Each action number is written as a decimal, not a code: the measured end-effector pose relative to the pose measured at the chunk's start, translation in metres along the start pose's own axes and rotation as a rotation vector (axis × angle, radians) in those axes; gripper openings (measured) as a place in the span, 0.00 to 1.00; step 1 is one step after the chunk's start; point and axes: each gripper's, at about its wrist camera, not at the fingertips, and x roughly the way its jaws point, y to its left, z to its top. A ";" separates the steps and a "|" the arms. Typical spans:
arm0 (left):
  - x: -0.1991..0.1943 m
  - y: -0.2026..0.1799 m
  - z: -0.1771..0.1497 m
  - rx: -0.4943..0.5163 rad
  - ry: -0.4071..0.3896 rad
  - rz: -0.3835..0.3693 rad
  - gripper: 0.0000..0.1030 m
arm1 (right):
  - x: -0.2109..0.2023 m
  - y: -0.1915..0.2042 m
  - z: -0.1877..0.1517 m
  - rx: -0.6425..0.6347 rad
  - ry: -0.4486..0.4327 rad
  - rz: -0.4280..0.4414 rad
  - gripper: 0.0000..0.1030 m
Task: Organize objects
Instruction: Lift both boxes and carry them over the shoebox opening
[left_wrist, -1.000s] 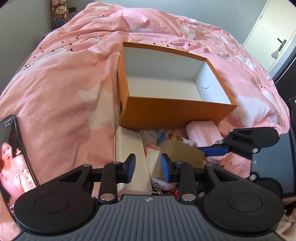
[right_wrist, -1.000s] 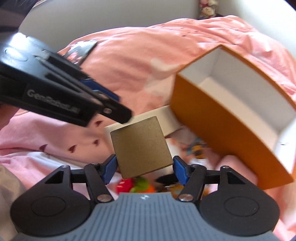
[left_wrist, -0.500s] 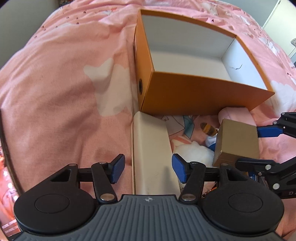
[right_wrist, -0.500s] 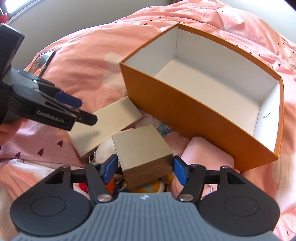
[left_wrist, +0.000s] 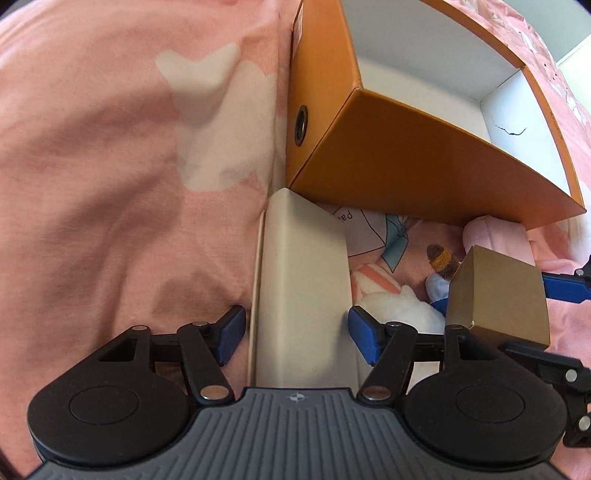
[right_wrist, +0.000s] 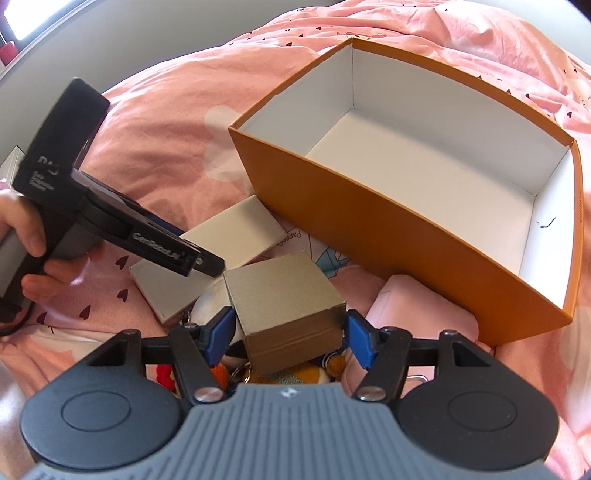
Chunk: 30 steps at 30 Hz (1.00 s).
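While the orange box (right_wrist: 424, 236) sits empty on the pink bedding (left_wrist: 110, 166), the cream flat box (left_wrist: 303, 288) runs lengthwise straight ahead between the parted left gripper (left_wrist: 297, 328) pads. Right gripper (right_wrist: 288, 334) straddles the brown cardboard box (right_wrist: 284, 295); contact unclear. Keychains crowd beneath.

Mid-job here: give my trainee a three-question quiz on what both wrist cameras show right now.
1. True or false: the large orange cardboard box already holds an item.
2. What sits between the right gripper fingers?
A. flat cream rectangular box
B. small gold-brown cardboard cube box
C. pink soft pouch
3. Fill in: the left gripper, open, straddles the flat cream box lying on the pink ____.

Key: 1 false, its white interior is empty; 2 B; 3 bedspread.
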 end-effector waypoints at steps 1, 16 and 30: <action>0.002 -0.001 0.002 -0.009 0.003 -0.003 0.68 | 0.001 -0.001 0.000 0.002 0.001 0.001 0.65; -0.011 0.006 0.006 -0.155 -0.021 -0.017 0.44 | 0.013 -0.003 0.000 0.022 0.017 0.020 0.66; 0.011 0.015 0.016 -0.209 0.035 -0.036 0.50 | 0.016 0.000 0.004 0.022 0.014 0.032 0.66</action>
